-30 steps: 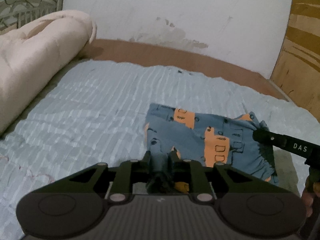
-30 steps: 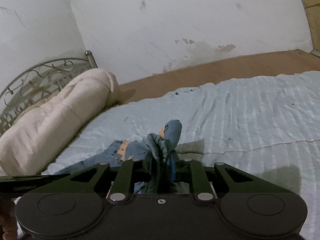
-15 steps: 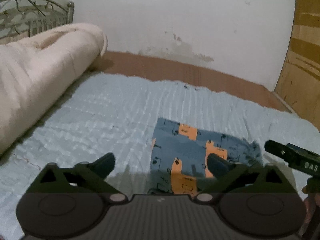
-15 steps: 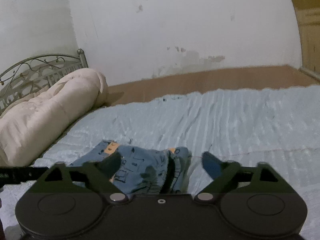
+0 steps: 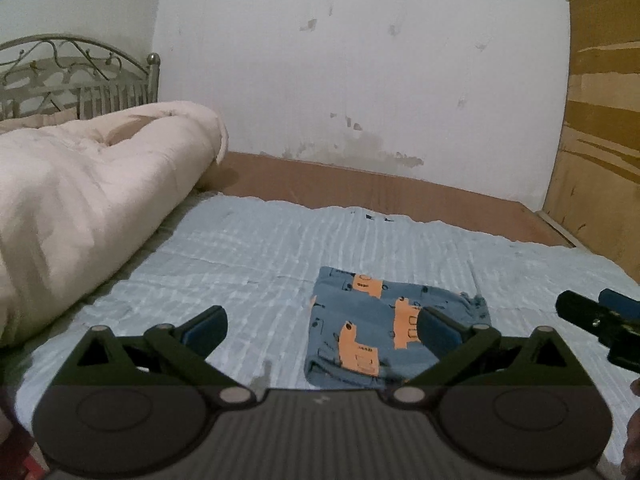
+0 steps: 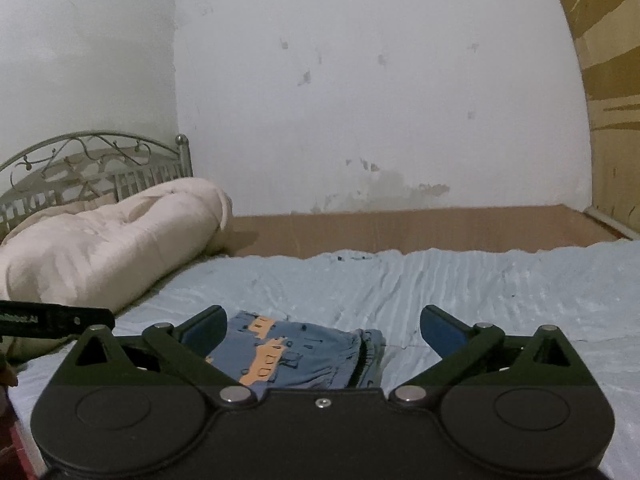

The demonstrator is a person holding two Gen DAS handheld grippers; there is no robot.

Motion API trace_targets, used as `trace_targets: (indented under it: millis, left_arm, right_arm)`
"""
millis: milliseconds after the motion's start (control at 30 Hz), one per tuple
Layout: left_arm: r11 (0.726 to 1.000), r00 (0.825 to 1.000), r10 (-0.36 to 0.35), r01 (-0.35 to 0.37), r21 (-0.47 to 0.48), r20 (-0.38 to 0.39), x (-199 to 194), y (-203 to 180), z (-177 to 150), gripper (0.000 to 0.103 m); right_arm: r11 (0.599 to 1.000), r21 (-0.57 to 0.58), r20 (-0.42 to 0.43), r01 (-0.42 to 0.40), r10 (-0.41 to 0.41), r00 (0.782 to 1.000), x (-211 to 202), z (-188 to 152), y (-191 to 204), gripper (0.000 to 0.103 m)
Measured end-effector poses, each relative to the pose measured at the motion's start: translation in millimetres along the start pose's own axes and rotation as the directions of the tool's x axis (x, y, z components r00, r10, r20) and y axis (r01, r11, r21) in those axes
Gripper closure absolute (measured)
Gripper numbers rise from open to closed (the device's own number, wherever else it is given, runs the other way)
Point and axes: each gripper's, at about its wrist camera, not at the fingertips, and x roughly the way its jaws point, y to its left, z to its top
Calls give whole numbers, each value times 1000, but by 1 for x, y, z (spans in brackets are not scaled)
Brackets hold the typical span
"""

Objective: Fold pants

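Pants [image 5: 384, 328] lie folded flat mid-bed, toward its near edge. Left hand-held gripper [image 5: 320, 330] and right hand-held gripper [image 6: 322, 326] both wide, empty. Fabric looks light, limp — pinch stacked edges together.

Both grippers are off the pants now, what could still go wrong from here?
The pants lie folded on the blue bedsheet, with the left gripper and right gripper both open above them.

1. An open finger hangs over the fold; pulling away low could snag and reopen it.
2. The bunched waistband edge looks loose and may spring up.
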Motion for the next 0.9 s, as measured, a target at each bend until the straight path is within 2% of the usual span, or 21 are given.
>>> trace_targets:
  millis: [533, 733, 900]
  left_arm:
    - [999, 996, 46, -46, 3, 73, -100, 0, -39, 1]
    - [997, 995, 79, -78, -24, 67, -131, 8, -67, 1]
    - [995, 993, 98, -96, -30, 64, -147, 10, -85, 1]
  right_arm:
    - [1000, 24, 103, 7, -9, 995, -112, -8, 23, 1]
    - [999, 39, 108, 10, -14, 994, -149, -26, 31, 1]
    - [1000, 4, 103, 10, -10, 995, -173, -48, 41, 1]
